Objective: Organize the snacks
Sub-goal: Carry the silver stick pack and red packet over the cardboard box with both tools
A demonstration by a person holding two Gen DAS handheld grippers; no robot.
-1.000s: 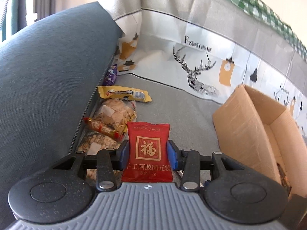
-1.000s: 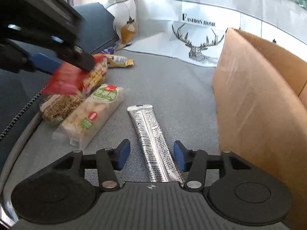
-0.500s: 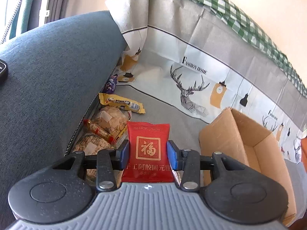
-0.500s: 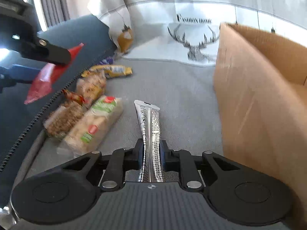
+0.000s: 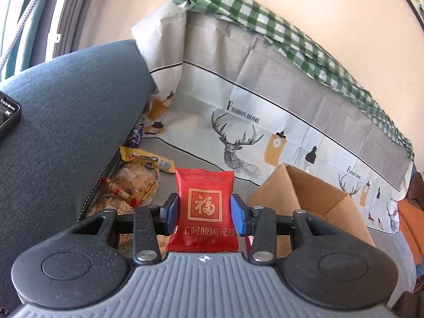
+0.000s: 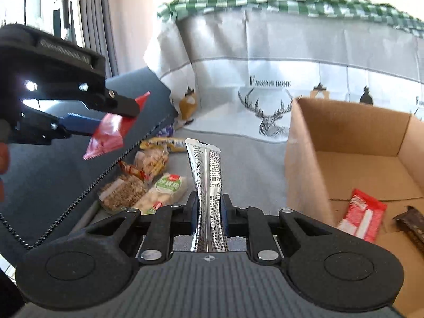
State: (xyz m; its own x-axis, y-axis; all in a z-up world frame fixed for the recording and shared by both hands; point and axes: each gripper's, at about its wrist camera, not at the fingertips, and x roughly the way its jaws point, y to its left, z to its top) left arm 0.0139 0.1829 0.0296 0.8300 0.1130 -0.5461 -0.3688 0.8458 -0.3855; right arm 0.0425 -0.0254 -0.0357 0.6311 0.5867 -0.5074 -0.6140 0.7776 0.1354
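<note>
My left gripper [image 5: 204,213] is shut on a red snack packet [image 5: 204,201] with gold characters, held up above the sofa seat. In the right wrist view that left gripper [image 6: 111,122] hangs at the upper left with the red packet [image 6: 111,132] in it. My right gripper [image 6: 210,212] is shut on a long silver foil stick pack [image 6: 206,180], lifted off the seat. An open cardboard box [image 6: 304,159] stands to the right; inside lie a red-and-white bar [image 6: 363,218] and a dark bar [image 6: 412,225]. The same box [image 5: 281,198] shows in the left wrist view.
Several snacks lie along the blue armrest [image 5: 66,137]: a yellow bar [image 5: 145,157], a biscuit bag [image 5: 137,177], a green-labelled pack [image 6: 164,193] and a granola pack [image 6: 122,196]. A phone [image 5: 8,114] rests on the armrest. A deer-print cover [image 5: 238,137] drapes the backrest.
My right gripper closed on the silver stick pack and lifted it off the seat. The left gripper rose with the red packet. The box's inside has come into view.
</note>
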